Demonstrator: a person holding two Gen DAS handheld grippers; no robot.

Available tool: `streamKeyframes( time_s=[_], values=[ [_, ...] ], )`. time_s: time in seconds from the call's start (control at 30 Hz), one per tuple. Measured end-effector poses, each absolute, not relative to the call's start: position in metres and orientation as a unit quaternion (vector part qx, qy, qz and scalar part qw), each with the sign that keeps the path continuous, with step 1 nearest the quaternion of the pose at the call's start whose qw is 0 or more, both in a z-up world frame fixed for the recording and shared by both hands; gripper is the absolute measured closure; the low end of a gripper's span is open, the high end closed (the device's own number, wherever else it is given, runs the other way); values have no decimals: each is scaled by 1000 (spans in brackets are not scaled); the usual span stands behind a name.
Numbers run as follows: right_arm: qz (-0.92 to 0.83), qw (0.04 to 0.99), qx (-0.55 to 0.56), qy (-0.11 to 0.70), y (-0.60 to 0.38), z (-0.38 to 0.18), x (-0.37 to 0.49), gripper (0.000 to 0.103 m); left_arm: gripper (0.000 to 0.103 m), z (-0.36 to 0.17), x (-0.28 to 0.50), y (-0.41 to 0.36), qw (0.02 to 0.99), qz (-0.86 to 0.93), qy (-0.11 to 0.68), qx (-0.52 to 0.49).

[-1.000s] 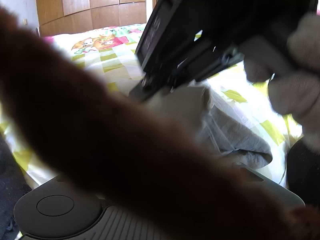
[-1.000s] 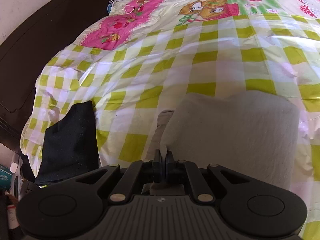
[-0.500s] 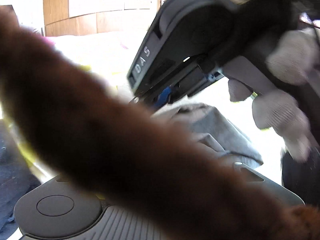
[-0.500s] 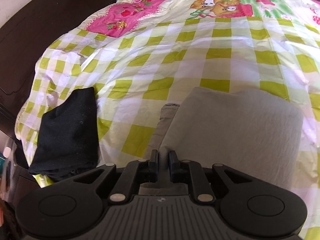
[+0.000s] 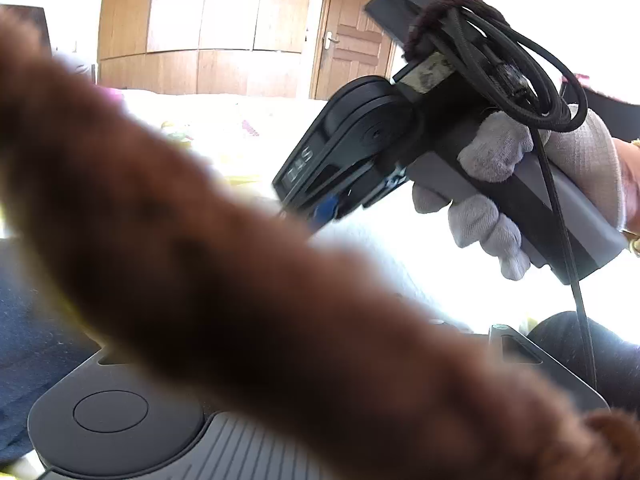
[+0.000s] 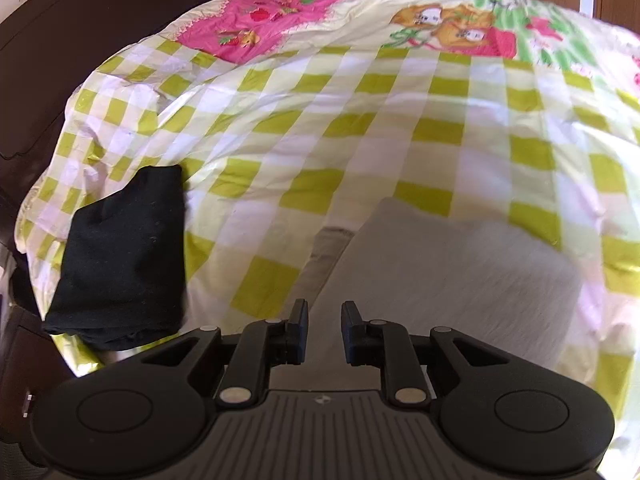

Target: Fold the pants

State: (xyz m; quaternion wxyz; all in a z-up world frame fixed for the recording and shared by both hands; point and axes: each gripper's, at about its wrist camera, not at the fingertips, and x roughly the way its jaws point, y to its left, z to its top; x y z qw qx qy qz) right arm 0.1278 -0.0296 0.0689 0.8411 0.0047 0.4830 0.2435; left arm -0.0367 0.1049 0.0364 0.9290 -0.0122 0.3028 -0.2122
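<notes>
The bed cover (image 6: 360,140), checked in lime green and white with pink cartoon panels at its far end, filled the right wrist view ahead of the right gripper (image 6: 324,330). On it lay the folded grey pants (image 6: 460,272), just ahead of the fingertips and spreading to their right, with a narrower grey layer showing along the left edge of the fold. Well to the left of the gripper, near the cover's edge, a folded black garment (image 6: 124,256) lay apart from the pants. The right gripper's fingers (image 6: 300,328) stood apart with a clear gap between them, holding nothing, just above the near edge of the pants.

In the left wrist view a blurred brown furry sleeve (image 5: 240,280) crossed in front of the lens and hid the left gripper's fingers, so whether they were apart or together could not be told. Up and to the right, a gloved hand (image 5: 520,200) gripped the handle of the right gripper, cables looped above it. Wooden wardrobe doors (image 5: 208,28) stood beyond.
</notes>
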Motion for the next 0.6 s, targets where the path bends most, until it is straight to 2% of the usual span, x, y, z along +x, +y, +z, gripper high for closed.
streamKeyframes(
  time_s=[0.1, 0.23, 0.3, 0.47, 0.57, 0.6],
  values=[
    [227, 849, 7, 478, -37, 69, 146, 58, 32, 28, -22, 96, 930, -188, 314, -35],
    [216, 850, 18, 479, -37, 63, 174, 53, 35, 20, -8, 83, 929, -161, 332, -39],
    [222, 846, 24, 485, -32, 57, 183, 50, 41, 18, -6, 80, 928, -148, 340, -31],
    [212, 834, 19, 510, -23, 32, 193, 50, 66, 17, -6, 81, 921, -137, 365, -20],
    [207, 831, 55, 514, -39, 29, 193, 79, 80, 16, -6, 80, 921, -134, 367, -8],
    [212, 831, 70, 510, -48, 33, 190, 81, 83, 16, -5, 80, 920, -134, 367, -8]
  ],
)
